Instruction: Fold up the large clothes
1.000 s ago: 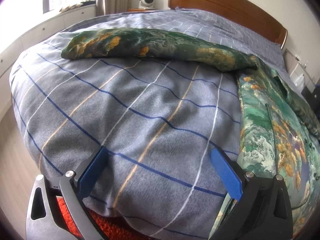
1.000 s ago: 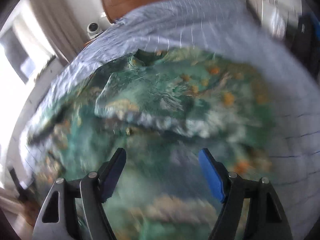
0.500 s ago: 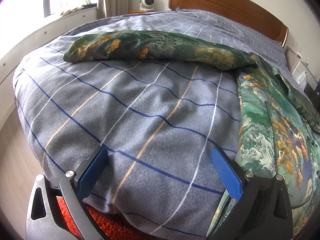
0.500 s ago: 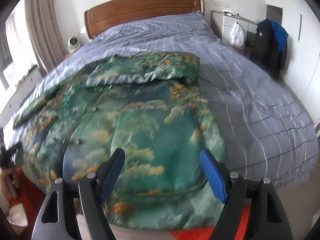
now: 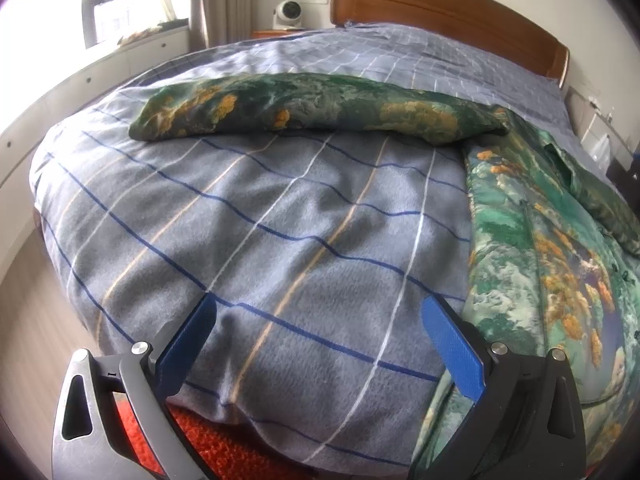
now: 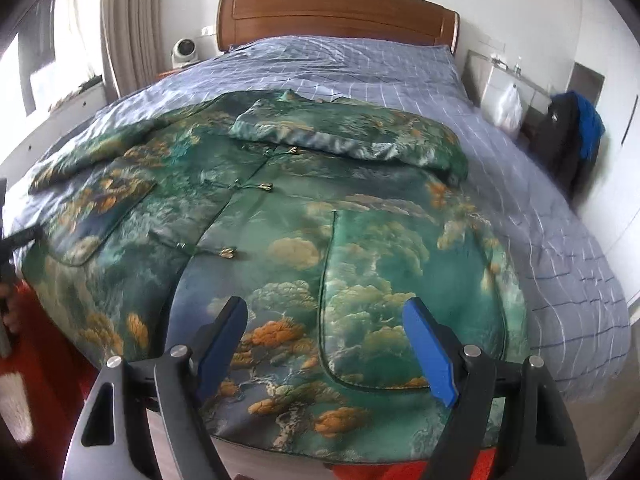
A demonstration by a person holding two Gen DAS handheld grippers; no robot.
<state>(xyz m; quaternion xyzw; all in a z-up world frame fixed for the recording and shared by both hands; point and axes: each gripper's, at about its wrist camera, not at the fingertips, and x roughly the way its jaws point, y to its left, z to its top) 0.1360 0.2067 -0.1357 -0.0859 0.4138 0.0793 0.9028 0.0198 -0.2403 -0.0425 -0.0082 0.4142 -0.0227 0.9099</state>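
Bright daylight from the blown-out window point(image 5: 100, 12); fisheye bends edges, right wrist view slightly blurred.

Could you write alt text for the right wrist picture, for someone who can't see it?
A green patterned jacket lies spread on a bed's grey checked duvet, one sleeve folded across its chest. Open blue-tipped tongs hover empty above its hem; a wooden headboard stands behind.
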